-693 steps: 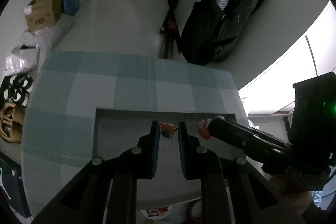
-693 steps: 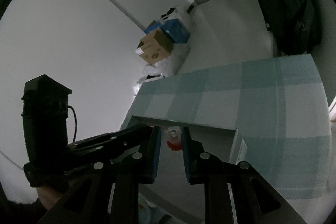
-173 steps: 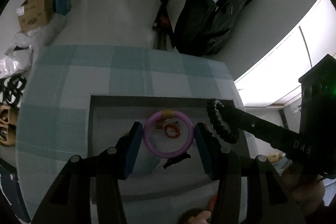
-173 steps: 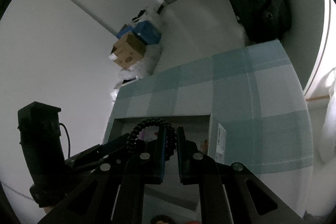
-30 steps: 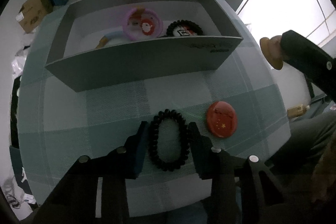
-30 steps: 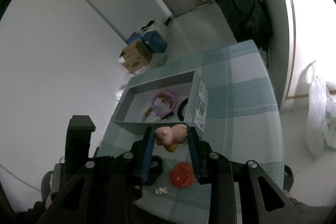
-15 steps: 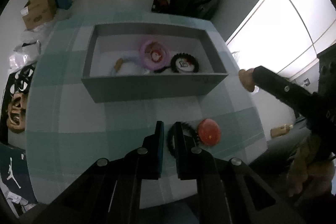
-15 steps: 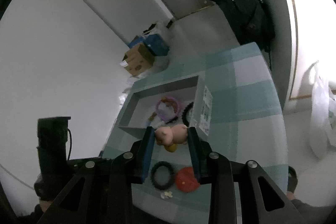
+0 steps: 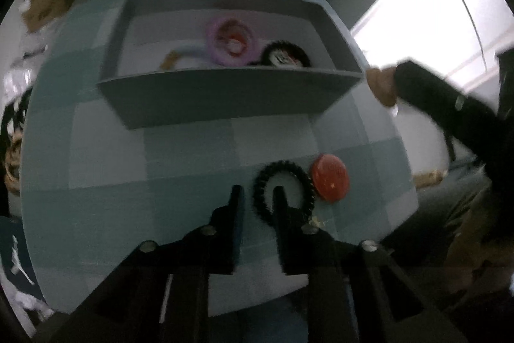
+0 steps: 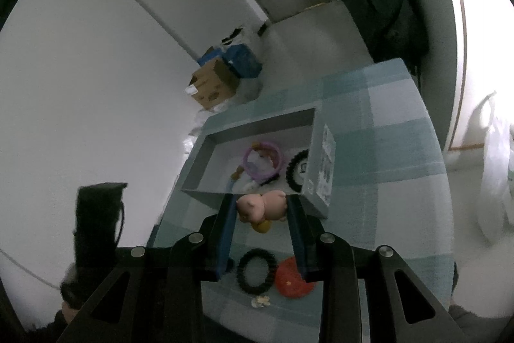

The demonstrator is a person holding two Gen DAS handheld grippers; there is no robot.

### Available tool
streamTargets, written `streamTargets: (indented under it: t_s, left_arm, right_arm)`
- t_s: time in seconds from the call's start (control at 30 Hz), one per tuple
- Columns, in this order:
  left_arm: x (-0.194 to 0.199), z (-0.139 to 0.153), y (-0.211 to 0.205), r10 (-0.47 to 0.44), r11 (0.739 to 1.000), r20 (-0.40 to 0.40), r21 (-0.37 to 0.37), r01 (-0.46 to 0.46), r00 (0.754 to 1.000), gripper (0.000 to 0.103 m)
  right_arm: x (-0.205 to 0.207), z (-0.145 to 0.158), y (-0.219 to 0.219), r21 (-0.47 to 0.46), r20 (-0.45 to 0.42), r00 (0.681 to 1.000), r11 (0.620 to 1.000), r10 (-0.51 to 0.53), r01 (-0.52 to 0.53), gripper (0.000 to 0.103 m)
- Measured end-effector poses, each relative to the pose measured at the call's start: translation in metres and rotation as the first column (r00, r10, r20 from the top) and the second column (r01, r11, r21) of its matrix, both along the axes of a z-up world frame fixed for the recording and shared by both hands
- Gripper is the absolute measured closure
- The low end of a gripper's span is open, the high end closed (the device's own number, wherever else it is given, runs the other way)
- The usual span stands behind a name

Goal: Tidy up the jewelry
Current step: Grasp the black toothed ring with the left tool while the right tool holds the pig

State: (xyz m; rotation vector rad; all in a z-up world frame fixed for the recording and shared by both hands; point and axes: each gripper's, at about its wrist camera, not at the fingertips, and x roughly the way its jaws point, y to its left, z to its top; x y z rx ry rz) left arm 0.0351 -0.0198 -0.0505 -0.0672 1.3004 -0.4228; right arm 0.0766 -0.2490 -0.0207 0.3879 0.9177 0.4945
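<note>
While the right gripper (image 10: 261, 211) clamps a pink pig figurine (image 10: 261, 207) just short of the grey box (image 9: 225, 98), the left gripper (image 9: 257, 198) is opening with nothing between its pads, over the black beaded bracelet (image 9: 284, 193) lying near the box beside a red disc (image 9: 330, 181)

Left gripper (image 9: 257, 198) opening, right gripper (image 10: 263, 209) clamped
</note>
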Motion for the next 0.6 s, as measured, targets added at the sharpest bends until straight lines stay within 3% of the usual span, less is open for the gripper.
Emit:
streamTargets:
  t_s: [0.07,0.3,0.33,0.37,0.5,0.6]
  left_arm:
    - [-0.002,-0.005,-0.011,-0.029,0.999,0.008,0.041,0.028,1.0,0.072]
    - [-0.006,-0.014,-0.039,-0.112,0.976,0.087,0.197,0.093,0.99,0.072]
    - [-0.007,-0.014,-0.041,-0.123,0.973,0.094,0.207,0.101,0.988,0.077]
    - [-0.006,-0.013,-0.043,-0.132,0.974,0.097,0.199,0.111,0.986,0.095]
    - [-0.002,-0.011,-0.041,-0.13,0.974,0.111,0.199,0.106,0.985,0.098]
    - [0.0,0.007,-0.032,-0.105,0.985,0.153,0.153,0.082,0.983,0.098]
  right_arm:
    - [-0.001,0.002,0.002,-0.007,0.012,1.0,1.0,0.007,-0.007,0.072]
    - [-0.002,0.003,-0.003,0.003,0.013,1.0,1.0,-0.006,0.006,0.072]
    - [-0.002,0.004,-0.004,0.007,0.012,1.0,1.0,-0.008,0.008,0.072]
    - [-0.002,0.004,-0.004,0.007,0.012,1.0,1.0,-0.009,0.009,0.072]
    - [-0.003,0.007,-0.005,0.007,0.024,1.0,1.0,-0.01,0.01,0.072]
    - [-0.003,0.009,-0.005,0.012,0.03,0.999,1.0,-0.012,0.011,0.072]
